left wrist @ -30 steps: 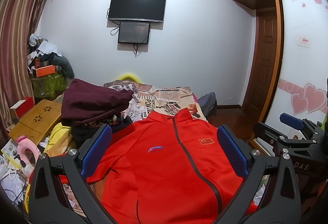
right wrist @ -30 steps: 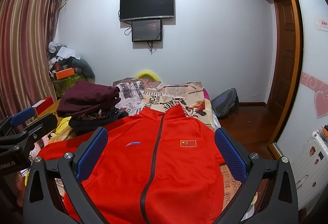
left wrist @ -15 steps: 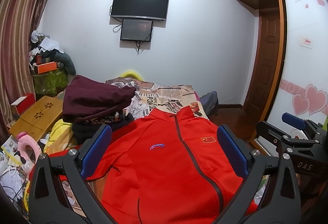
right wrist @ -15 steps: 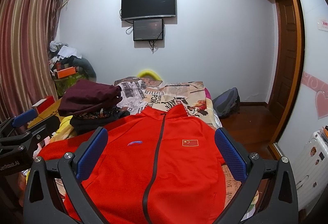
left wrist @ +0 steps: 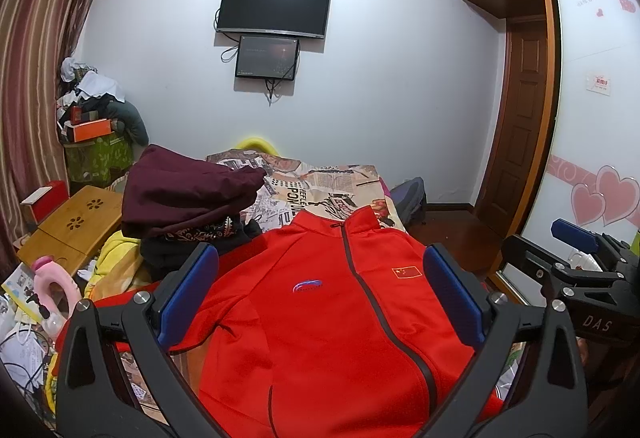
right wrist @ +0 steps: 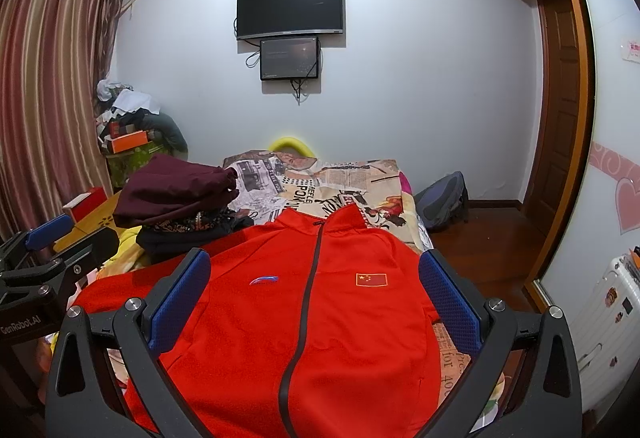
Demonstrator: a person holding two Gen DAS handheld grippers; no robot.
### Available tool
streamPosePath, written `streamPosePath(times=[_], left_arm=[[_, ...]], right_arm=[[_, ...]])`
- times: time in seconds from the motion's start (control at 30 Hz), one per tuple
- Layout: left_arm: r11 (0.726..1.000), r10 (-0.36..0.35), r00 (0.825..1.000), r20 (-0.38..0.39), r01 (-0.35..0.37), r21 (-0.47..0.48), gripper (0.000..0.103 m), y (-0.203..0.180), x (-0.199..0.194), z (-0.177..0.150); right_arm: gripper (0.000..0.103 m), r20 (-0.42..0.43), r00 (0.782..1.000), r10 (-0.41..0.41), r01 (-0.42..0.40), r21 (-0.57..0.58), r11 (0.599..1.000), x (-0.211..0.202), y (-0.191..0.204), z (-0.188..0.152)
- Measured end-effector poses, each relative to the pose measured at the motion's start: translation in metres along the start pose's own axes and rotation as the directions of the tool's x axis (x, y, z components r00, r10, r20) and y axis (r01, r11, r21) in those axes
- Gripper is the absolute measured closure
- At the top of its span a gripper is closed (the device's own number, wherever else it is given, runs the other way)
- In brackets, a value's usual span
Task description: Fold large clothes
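A red zip jacket (left wrist: 328, 310) lies flat and face up on the bed, collar toward the far wall; it also shows in the right wrist view (right wrist: 304, 318). My left gripper (left wrist: 320, 294) is open and empty, held above the jacket's chest. My right gripper (right wrist: 316, 298) is open and empty, also above the jacket. The right gripper shows at the right edge of the left wrist view (left wrist: 576, 262). The left gripper shows at the left edge of the right wrist view (right wrist: 44, 258).
A pile of dark maroon and black clothes (left wrist: 188, 205) sits on the bed's left side, beyond the jacket's sleeve. The printed bedsheet (left wrist: 320, 185) extends to the far wall. A wooden table (left wrist: 68, 226) and clutter stand at left. A backpack (right wrist: 444, 201) lies on the floor at right.
Both views have tilted slightly, so the jacket sits a little lower in frame. The jacket has not moved and both grippers stay open.
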State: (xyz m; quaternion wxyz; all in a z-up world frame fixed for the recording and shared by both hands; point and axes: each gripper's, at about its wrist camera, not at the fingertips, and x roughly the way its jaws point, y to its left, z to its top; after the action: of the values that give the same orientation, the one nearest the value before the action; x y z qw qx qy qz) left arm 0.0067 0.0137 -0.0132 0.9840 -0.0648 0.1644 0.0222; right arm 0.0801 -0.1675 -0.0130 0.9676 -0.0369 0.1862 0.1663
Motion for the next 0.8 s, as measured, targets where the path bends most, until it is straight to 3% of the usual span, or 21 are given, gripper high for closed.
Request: streamPosePath(times=[0.8], left_arm=[[0.999,0.027,0.999,-0.023,-0.028,-0.027,0.000,0.014,0.013,-0.002]], right_arm=[[0.000,-0.028,1.000,-0.008,0.008,-0.002,1.000,0.012,-0.002,0.002]])
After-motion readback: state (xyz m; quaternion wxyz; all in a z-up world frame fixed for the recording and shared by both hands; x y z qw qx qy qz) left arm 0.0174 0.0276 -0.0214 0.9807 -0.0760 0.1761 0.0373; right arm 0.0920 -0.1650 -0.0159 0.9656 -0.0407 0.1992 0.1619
